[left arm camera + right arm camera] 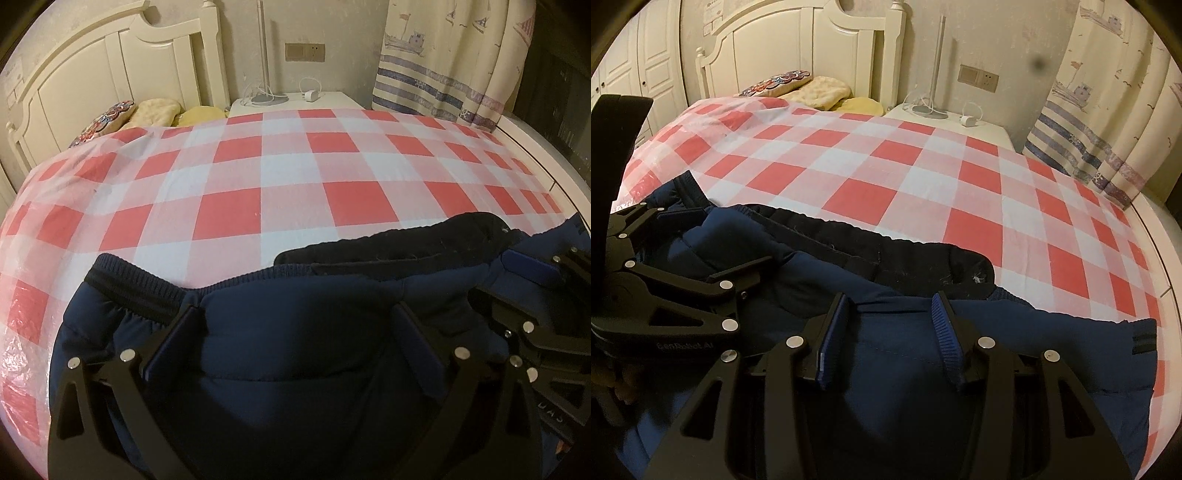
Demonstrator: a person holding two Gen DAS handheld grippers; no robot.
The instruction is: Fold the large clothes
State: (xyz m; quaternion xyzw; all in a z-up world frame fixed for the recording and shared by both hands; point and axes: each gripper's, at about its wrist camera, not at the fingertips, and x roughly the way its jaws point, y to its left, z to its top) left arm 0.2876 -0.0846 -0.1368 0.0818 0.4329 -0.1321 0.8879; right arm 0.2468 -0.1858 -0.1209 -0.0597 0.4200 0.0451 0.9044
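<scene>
Navy padded jacket [295,350] lies on the near edge of a red-checked bed cover [258,177]. My left gripper [295,317] and right gripper [890,306] rest on it side by side, fingers spread, gripping nothing.

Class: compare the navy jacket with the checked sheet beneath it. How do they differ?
The navy jacket is plain and dark; the checked sheet is red, pink and white. The jacket lies bunched and puffy; the sheet lies spread nearly flat. The jacket covers only the near edge; the sheet covers the bed. Both are fabric.
</scene>
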